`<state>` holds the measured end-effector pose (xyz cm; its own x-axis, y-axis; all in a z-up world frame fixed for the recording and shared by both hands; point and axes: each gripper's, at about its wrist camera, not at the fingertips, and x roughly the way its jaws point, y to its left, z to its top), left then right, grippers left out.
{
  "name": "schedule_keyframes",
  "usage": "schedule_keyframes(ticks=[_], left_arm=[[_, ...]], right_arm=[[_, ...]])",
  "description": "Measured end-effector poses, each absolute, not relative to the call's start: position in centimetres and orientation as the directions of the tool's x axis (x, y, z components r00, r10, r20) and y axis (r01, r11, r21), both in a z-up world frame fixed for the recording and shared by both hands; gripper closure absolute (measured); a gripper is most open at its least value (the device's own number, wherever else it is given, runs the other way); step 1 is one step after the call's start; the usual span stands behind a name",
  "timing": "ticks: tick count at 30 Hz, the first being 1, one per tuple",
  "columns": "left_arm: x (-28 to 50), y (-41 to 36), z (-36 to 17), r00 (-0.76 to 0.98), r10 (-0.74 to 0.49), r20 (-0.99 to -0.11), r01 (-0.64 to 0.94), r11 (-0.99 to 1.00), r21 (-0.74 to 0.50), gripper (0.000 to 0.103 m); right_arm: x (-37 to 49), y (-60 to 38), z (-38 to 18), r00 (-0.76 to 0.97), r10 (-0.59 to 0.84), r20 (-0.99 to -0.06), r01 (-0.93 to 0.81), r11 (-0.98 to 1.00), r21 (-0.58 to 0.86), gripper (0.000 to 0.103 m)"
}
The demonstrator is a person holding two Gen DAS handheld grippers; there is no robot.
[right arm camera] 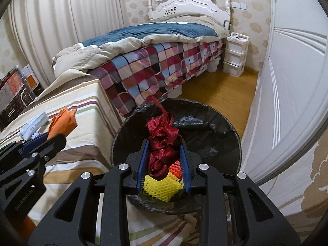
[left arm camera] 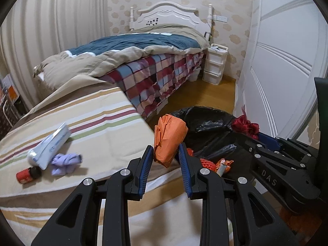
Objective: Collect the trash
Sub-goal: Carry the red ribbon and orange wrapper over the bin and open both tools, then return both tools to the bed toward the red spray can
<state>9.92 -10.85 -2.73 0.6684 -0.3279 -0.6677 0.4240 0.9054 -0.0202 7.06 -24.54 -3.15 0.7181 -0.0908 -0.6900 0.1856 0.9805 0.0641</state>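
Note:
My left gripper (left arm camera: 166,153) is shut on an orange crumpled paper (left arm camera: 169,137) and holds it at the edge of the striped table, beside the black-lined trash bin (left arm camera: 213,121). It also shows in the right wrist view (right arm camera: 61,123). My right gripper (right arm camera: 164,157) is shut on a bunch of dark red ribbon (right arm camera: 164,145) and holds it over the bin (right arm camera: 215,133). Yellow and orange foam net (right arm camera: 162,186) lies in the bin. On the table lie a white tube (left arm camera: 49,145), a purple wad (left arm camera: 65,163) and a small red bottle (left arm camera: 27,175).
The striped cloth covers the table (left arm camera: 98,127) at the left. A bed with a plaid cover (right arm camera: 155,67) stands behind. A white drawer unit (right arm camera: 234,55) stands by the headboard. A white wardrobe door (right arm camera: 287,82) is at the right. Boxes (right arm camera: 14,90) stand far left.

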Motion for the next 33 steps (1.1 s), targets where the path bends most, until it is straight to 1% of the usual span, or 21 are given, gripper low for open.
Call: schedule_keyframes(ticks=[14,16,17,18,19,23,24,26,29,33], left_arm=[[12.0,-14.6,-4.6,0.629,-0.315,-0.711,0.440,0.898,-0.009,0.072],[12.2,-14.9,-4.9,0.622,-0.313,-0.718,0.442,0.897,-0.008,0.072],[12.2,-15.0,-5.1,0.616,-0.313,-0.723,0.444,0.896,-0.009,0.071],[12.2,-15.0,-5.2,0.612,-0.312,-0.726,0.444,0.896,-0.010,0.070],[12.2,-15.0,-5.3,0.607,-0.311,-0.732,0.446,0.895,-0.011,0.067],[12.0,-14.9,-5.1,0.621,-0.308,-0.720,0.433,0.901,-0.012,0.044],[12.0,-14.8,-4.9,0.627,-0.307,-0.715,0.430,0.903,-0.011,0.042],[11.7,-14.5,-4.7,0.639,-0.299,-0.709,0.422,0.907,-0.003,0.034],[11.5,-13.9,-4.6,0.654,-0.282,-0.701,0.405,0.914,0.010,0.030],[11.0,-12.5,-4.3,0.672,-0.254,-0.696,0.374,0.927,0.023,0.028]], right_arm=[[7.8,-27.6,-4.9,0.694,-0.113,-0.711,0.241,0.967,0.082,0.074],[8.0,-27.8,-5.1,0.693,-0.121,-0.711,0.253,0.964,0.083,0.071],[8.0,-27.9,-5.2,0.690,-0.124,-0.713,0.260,0.962,0.084,0.066],[7.9,-28.0,-5.3,0.691,-0.128,-0.712,0.265,0.960,0.085,0.060],[7.8,-28.2,-5.3,0.693,-0.134,-0.709,0.273,0.958,0.085,0.057],[7.4,-28.5,-5.3,0.694,-0.151,-0.704,0.294,0.952,0.087,0.051],[7.4,-28.6,-5.3,0.694,-0.154,-0.703,0.298,0.950,0.087,0.050],[7.3,-28.7,-5.2,0.694,-0.157,-0.702,0.303,0.949,0.088,0.049],[7.1,-28.5,-5.1,0.696,-0.160,-0.700,0.305,0.948,0.086,0.046],[6.9,-27.9,-4.8,0.700,-0.152,-0.697,0.293,0.952,0.086,0.045]])
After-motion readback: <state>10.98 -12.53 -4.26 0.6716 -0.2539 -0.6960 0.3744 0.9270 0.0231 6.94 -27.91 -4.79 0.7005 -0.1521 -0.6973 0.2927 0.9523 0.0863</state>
